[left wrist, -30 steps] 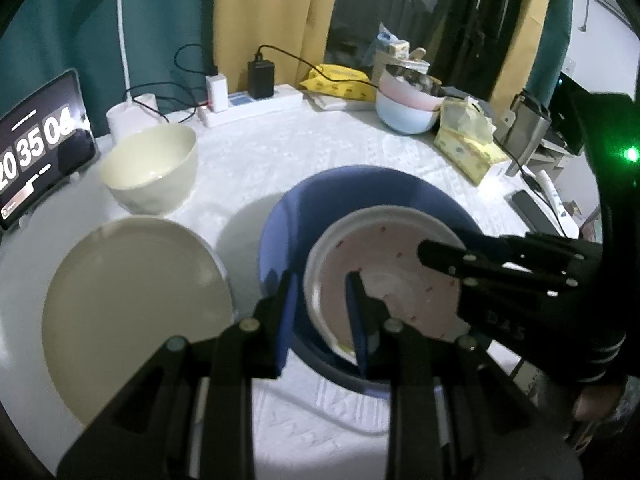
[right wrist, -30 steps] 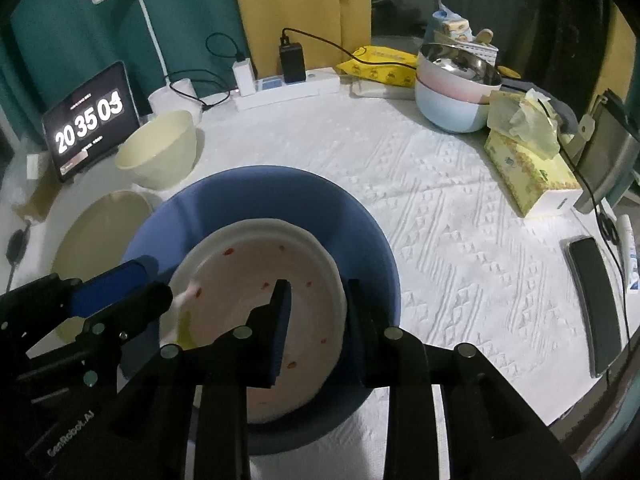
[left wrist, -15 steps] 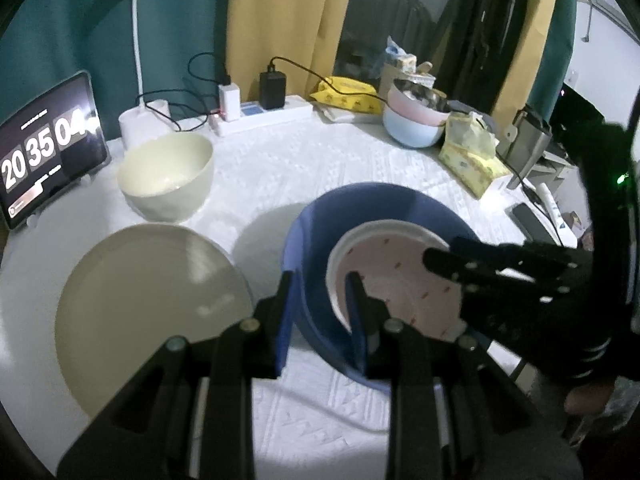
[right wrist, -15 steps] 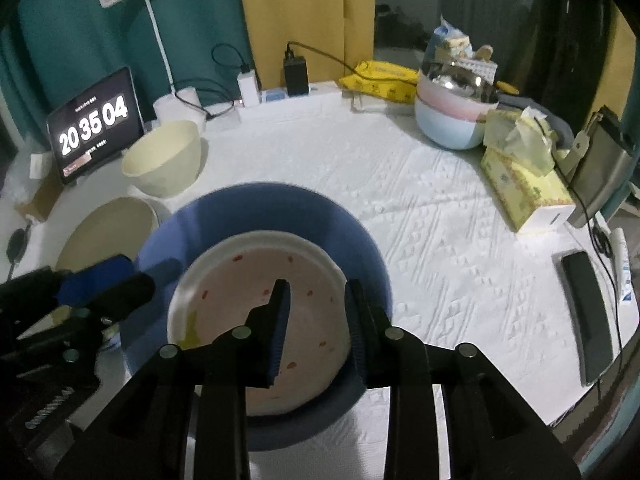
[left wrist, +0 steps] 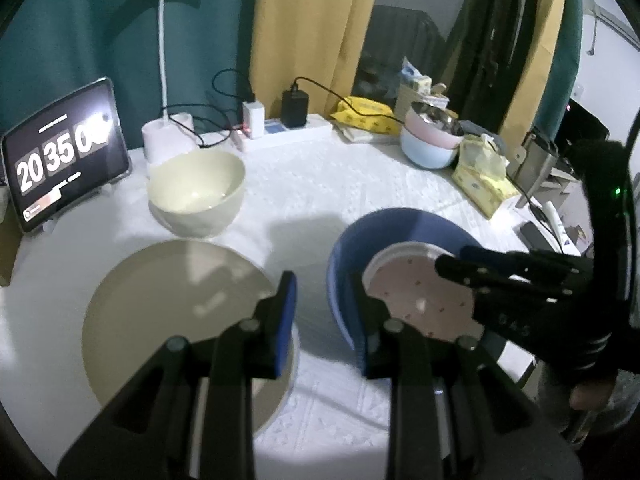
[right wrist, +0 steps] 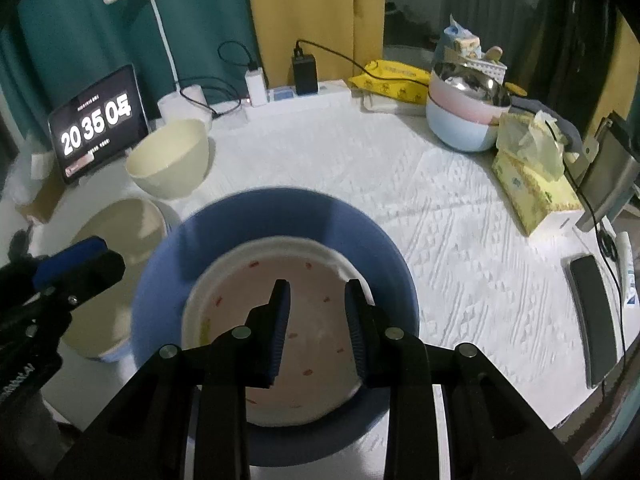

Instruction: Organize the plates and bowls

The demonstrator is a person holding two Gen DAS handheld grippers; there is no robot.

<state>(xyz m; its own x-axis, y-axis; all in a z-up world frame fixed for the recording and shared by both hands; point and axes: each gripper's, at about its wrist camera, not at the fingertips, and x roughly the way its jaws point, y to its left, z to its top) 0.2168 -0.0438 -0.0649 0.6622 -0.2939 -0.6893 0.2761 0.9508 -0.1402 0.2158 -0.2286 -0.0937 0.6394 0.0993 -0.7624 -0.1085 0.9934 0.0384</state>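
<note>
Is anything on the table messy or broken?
Nothing looks broken or spilled. The speckled pink plate sits a bit off-centre inside the blue bowl, nearer one wall. The cream bowl and cream plate look fine.

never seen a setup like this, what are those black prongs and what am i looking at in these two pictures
A person holds a black two-finger claw in each hand. Each claw carries a wide-angle camera looking along its fingers. One picture comes from the left claw, the other from the right claw. On the white-clothed table sit a round cream bowl, a flat cream plate and a large blue bowl with a pink speckled plate lying inside. Both claws look open and empty; the right one hovers over the pink plate.
</note>
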